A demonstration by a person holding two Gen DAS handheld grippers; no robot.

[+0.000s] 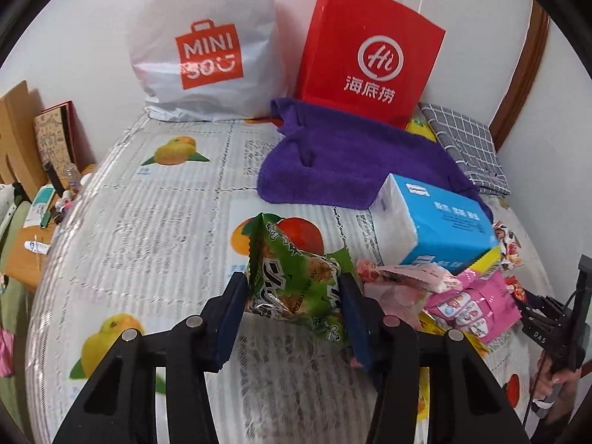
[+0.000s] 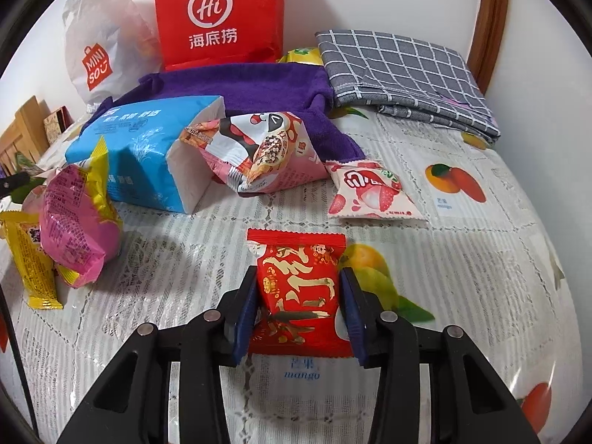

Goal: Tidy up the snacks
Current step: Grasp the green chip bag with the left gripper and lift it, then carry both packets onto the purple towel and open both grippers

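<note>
The left gripper (image 1: 294, 310) is pinching a green snack packet (image 1: 296, 285) just above the fruit-print worktop (image 1: 148, 222), while the right gripper (image 2: 299, 310) is clamping a red snack packet (image 2: 299, 292) (gold lettering showing). Beyond, loose snacks are lying around a blue tissue pack (image 2: 140, 155), a purple towel (image 1: 344, 162) and a red paper bag (image 1: 366, 55).

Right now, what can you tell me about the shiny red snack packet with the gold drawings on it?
The shiny red snack packet with gold drawings is a small pillow-shaped wrapper of glossy foil or plastic, sealed, with a zigzag crimped edge along its top. Gold brush-style characters and tiny colourful figures decorate its front. It stands roughly upright, clamped at its sides between the blue pads of the right gripper, which is shut on it, above the fruit-print tablecloth. Whether its bottom edge touches the cloth cannot be told.
</note>
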